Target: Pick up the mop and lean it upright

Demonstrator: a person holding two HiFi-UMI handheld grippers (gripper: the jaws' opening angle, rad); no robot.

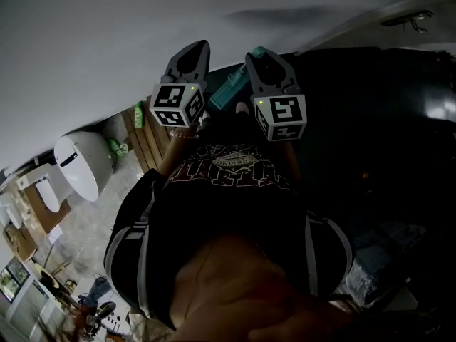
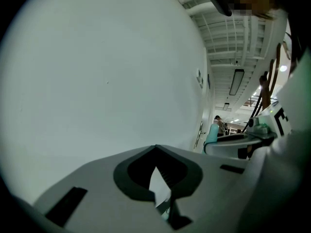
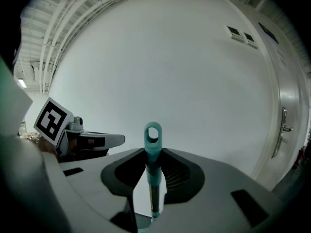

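The mop's teal handle end (image 3: 152,140), with a hanging loop at its tip, stands upright between the jaws of my right gripper (image 3: 151,178), which is shut on the handle. In the head view the teal handle (image 1: 228,90) runs slanted under the right gripper (image 1: 265,61), close to a white wall. My left gripper (image 1: 191,54) is raised beside it to the left. In the left gripper view its jaws (image 2: 158,176) stand slightly apart with nothing between them. The mop head is hidden.
A white wall (image 3: 160,67) fills the space ahead of both grippers. A door with a lever handle (image 3: 284,129) is at the right. A white rounded fixture (image 1: 78,164) and wooden slats (image 1: 146,137) lie at the left, and the person's torso (image 1: 228,212) fills the middle.
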